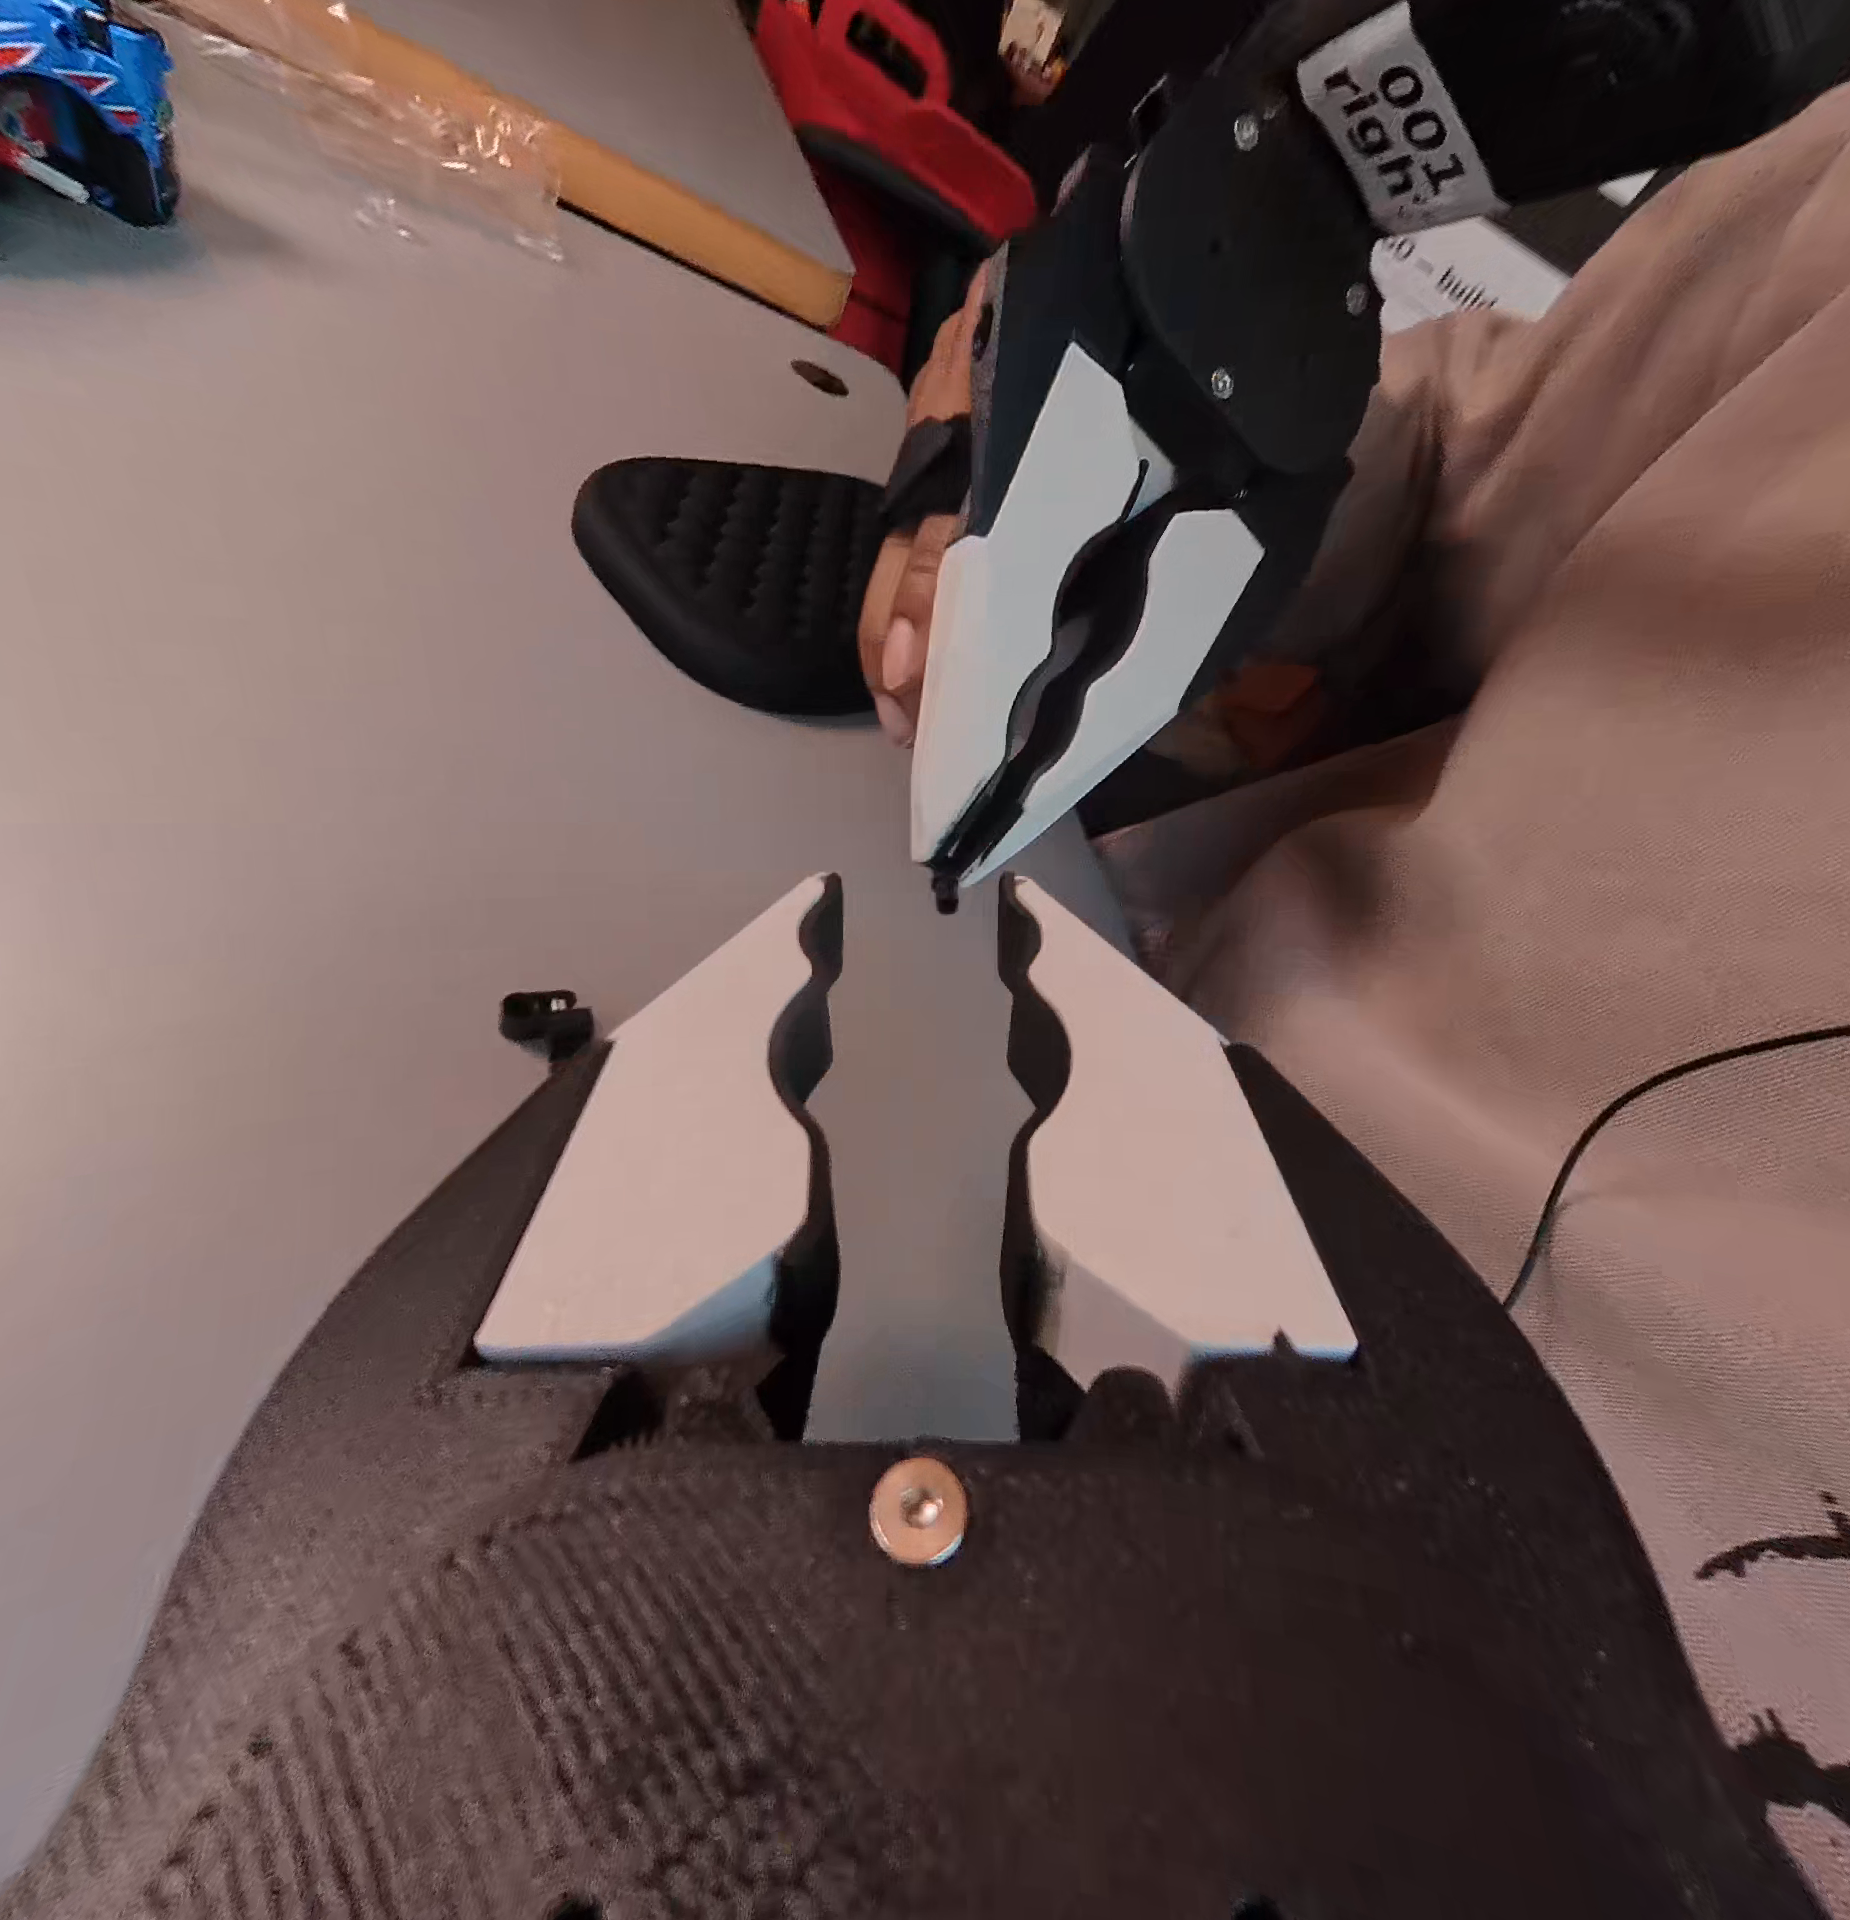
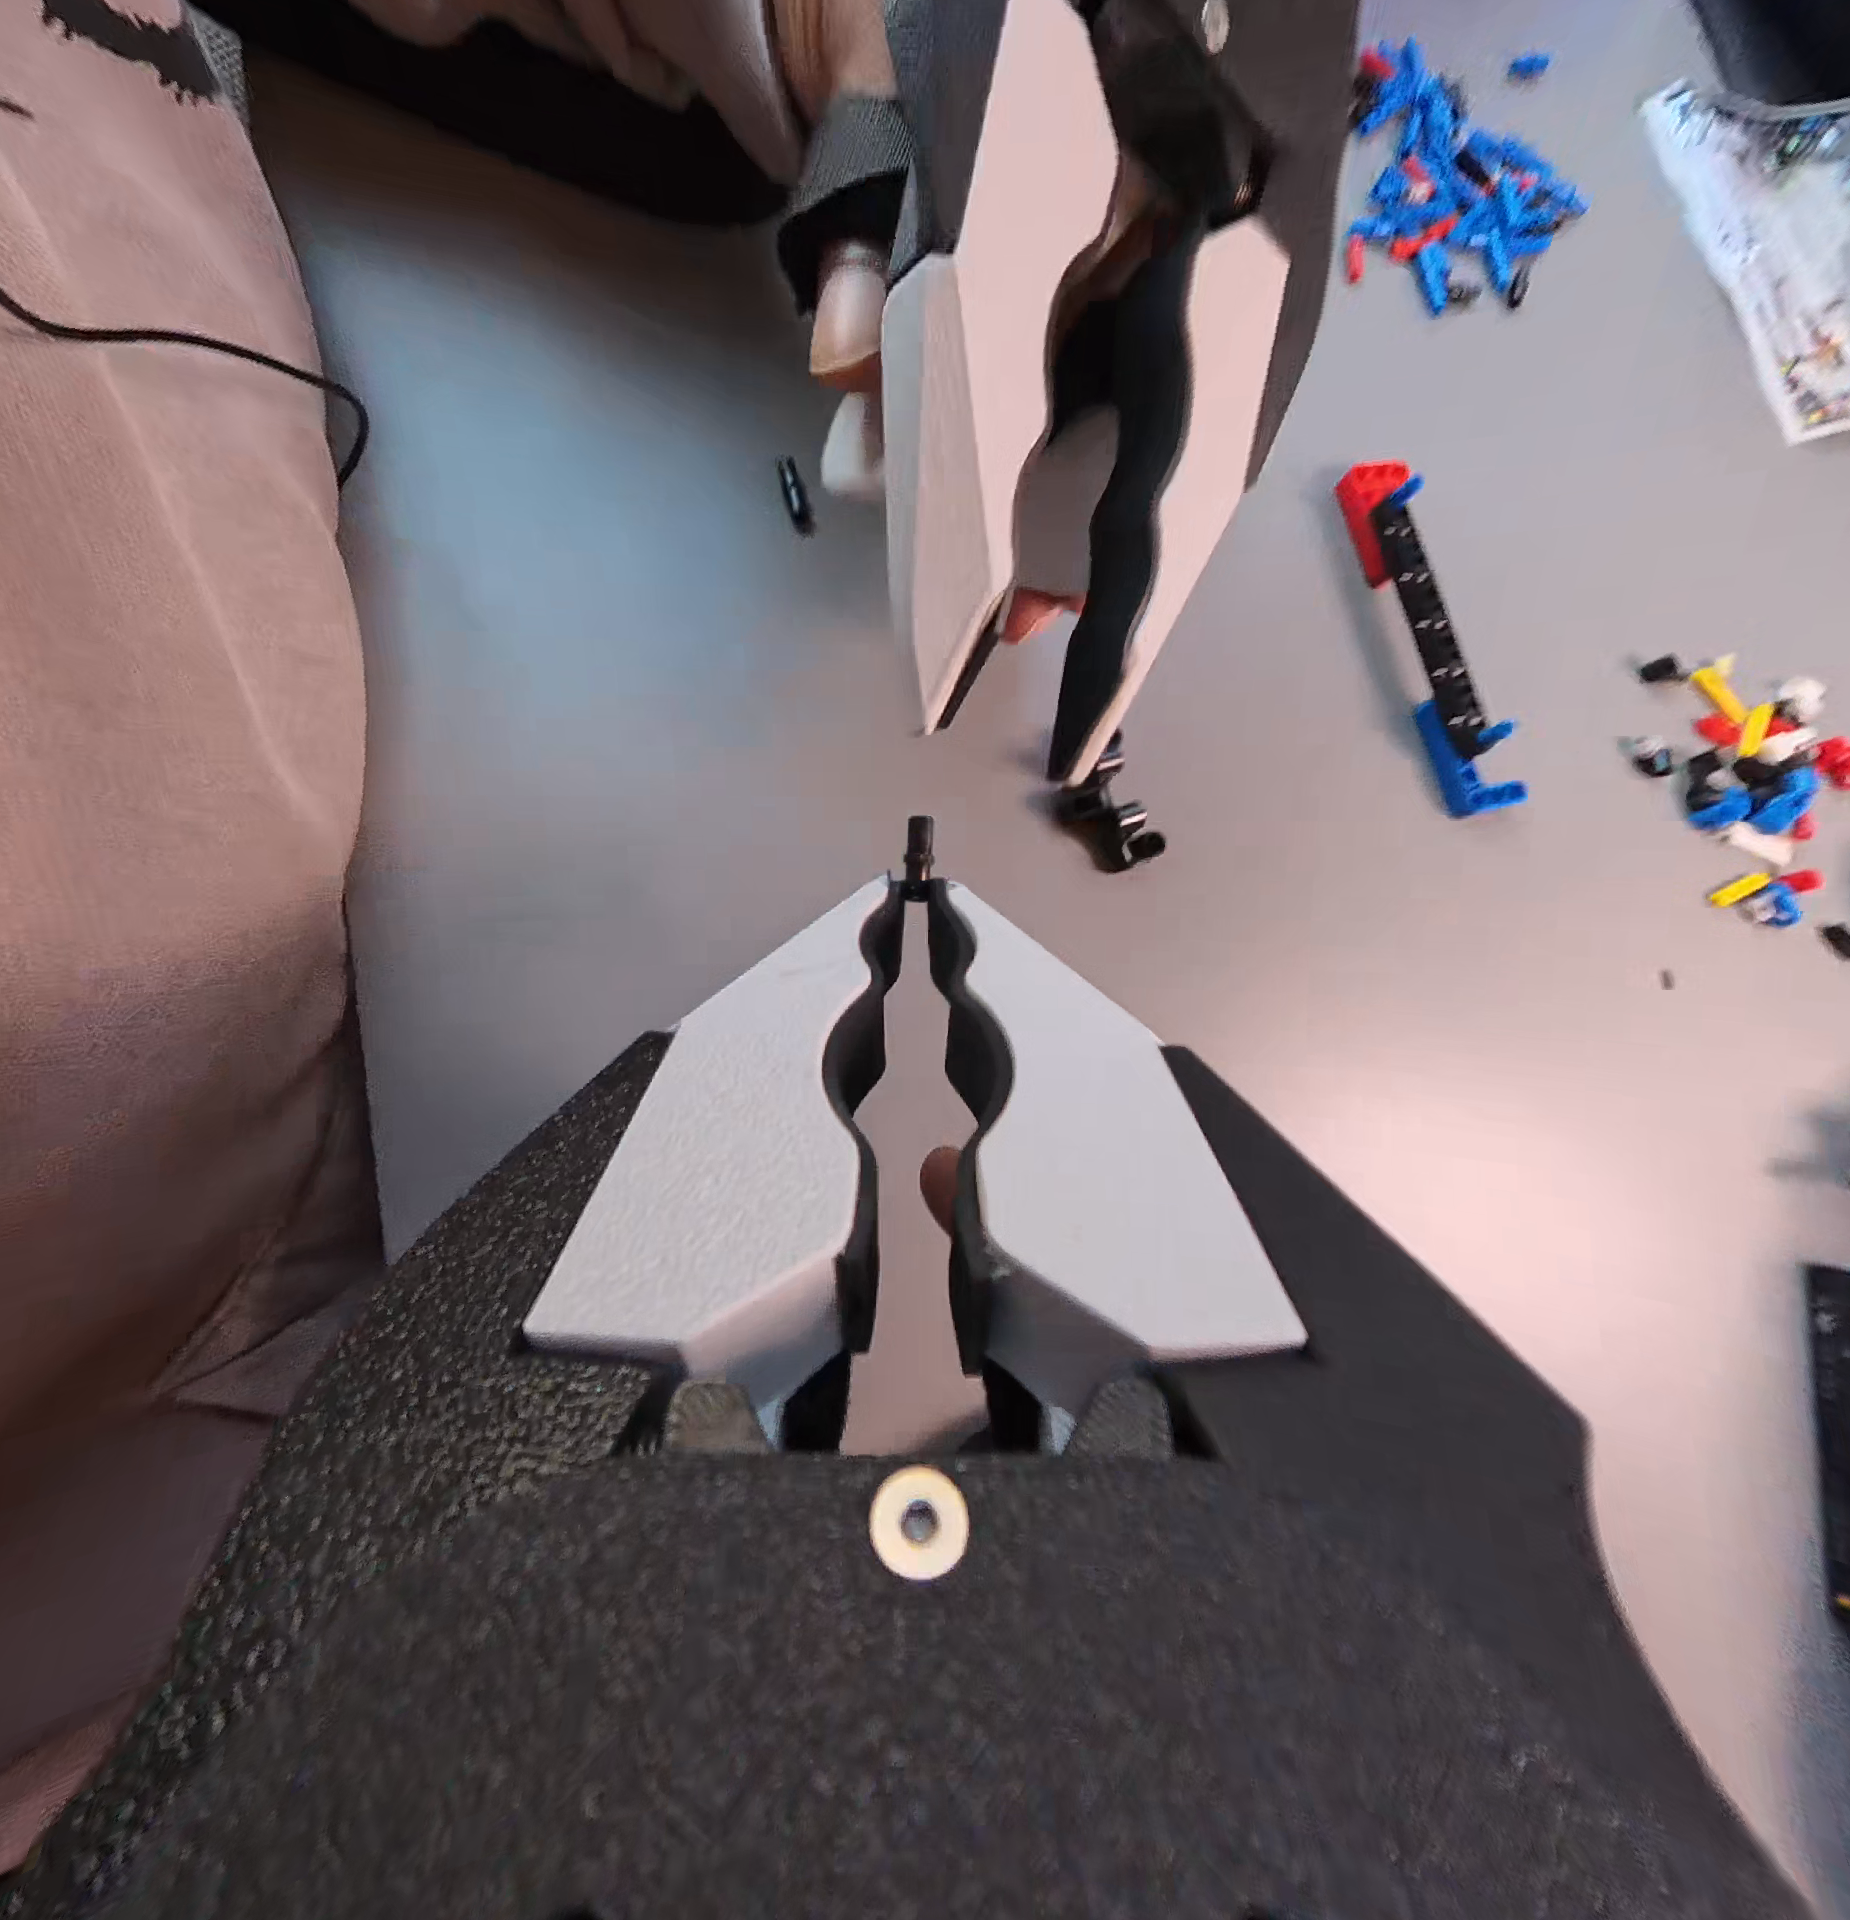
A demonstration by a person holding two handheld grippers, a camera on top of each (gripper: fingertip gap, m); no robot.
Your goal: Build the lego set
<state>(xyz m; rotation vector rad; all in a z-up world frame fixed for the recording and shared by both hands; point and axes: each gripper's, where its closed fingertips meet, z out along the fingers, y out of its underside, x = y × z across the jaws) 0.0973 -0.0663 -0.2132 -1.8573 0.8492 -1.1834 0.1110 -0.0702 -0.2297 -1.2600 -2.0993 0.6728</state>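
right gripper [image 2: 919,883]: pinches black pin [image 2: 919,837], frame centre | left gripper [image 1: 919,883]: jaws apart, empty | black connector [image 2: 1108,821]: right of centre on table [image 2: 588,520]

Lit softly and evenly, perhaps from overhead; casting only faint shadows on the grey table [image 2: 588,582]. Bending strongly at the wide-angle edges, blurring toward the corners and smearing the brick pile [image 2: 1461,197].

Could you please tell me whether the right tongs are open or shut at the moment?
Shut. The right tongs pinch a small black plastic peg at their very tips, and the peg's free end sticks out beyond them.
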